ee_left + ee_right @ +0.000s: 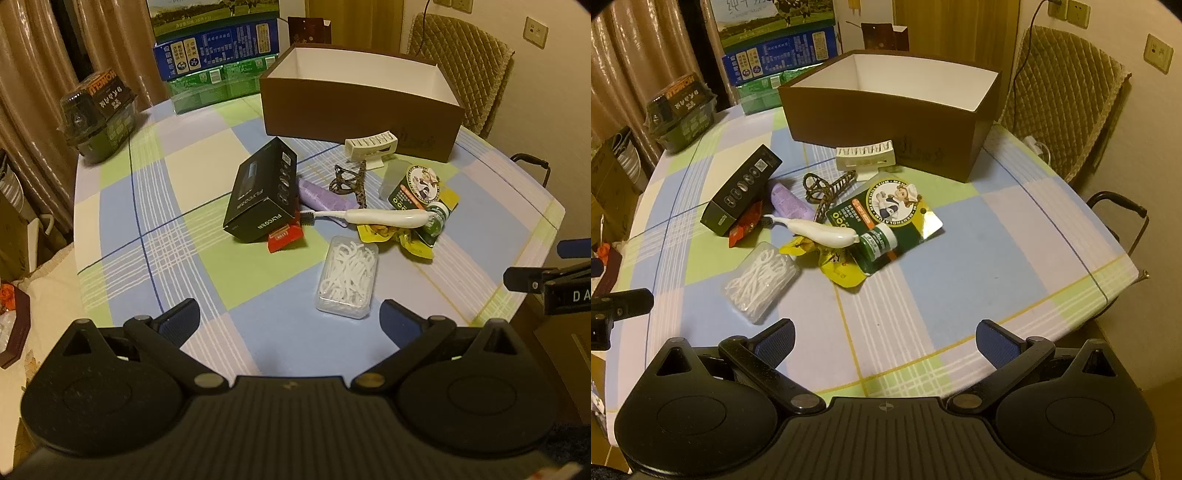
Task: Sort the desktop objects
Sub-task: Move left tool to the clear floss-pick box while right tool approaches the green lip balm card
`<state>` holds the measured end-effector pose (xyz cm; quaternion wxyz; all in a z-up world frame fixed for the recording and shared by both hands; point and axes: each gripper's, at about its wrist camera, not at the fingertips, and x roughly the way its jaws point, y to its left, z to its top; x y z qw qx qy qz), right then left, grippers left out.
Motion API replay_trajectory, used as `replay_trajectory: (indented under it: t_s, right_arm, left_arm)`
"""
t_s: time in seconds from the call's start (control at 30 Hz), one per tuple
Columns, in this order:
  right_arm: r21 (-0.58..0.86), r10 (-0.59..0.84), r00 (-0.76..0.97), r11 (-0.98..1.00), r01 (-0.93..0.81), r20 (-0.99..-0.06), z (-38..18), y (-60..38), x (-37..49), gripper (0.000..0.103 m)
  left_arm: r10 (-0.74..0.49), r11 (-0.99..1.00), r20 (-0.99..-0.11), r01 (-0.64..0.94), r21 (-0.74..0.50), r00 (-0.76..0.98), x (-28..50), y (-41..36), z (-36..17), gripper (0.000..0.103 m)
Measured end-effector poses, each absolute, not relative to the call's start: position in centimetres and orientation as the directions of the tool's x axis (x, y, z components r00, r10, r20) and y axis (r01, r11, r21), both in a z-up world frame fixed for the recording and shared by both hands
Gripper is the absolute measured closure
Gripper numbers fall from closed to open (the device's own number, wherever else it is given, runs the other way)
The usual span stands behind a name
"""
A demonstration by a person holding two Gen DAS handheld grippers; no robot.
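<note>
From the left wrist, the left gripper [290, 321] is hovering wide open, empty, just short of the floss-pick case [347, 282]; the brown box [360, 107] is waiting beyond it.

From the right wrist, the right gripper [885, 341] is gaping empty too, the lip-balm card [886, 218] lying before the box; sorting looks unstarted, a first grasp being next.

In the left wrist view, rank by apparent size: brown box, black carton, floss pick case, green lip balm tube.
1. brown box
2. black carton
3. floss pick case, though nearer the camera
4. green lip balm tube
</note>
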<state>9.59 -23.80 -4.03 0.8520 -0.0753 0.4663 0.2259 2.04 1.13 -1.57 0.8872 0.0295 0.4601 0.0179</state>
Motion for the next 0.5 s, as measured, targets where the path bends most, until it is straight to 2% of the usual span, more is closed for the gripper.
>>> replay_trajectory:
  t_s: [0.27, 0.5]
  right_arm:
    - [0.106, 0.334, 0.478, 0.891, -0.442, -0.812, -4.5, -24.4, 10.7, 0.002]
    - [0.116, 0.323, 0.490, 0.906, -0.406, -0.810, -5.3, -25.7, 11.9, 0.002]
  left_arm:
    - [-0.019, 0.999, -0.800, 0.052, 0.014, 0.599, 2.5, 1.1, -2.2, 0.001]
    - [-0.059, 0.994, -0.795, 0.107, 0.007, 0.604, 3.8, 0.7, -3.8, 0.007]
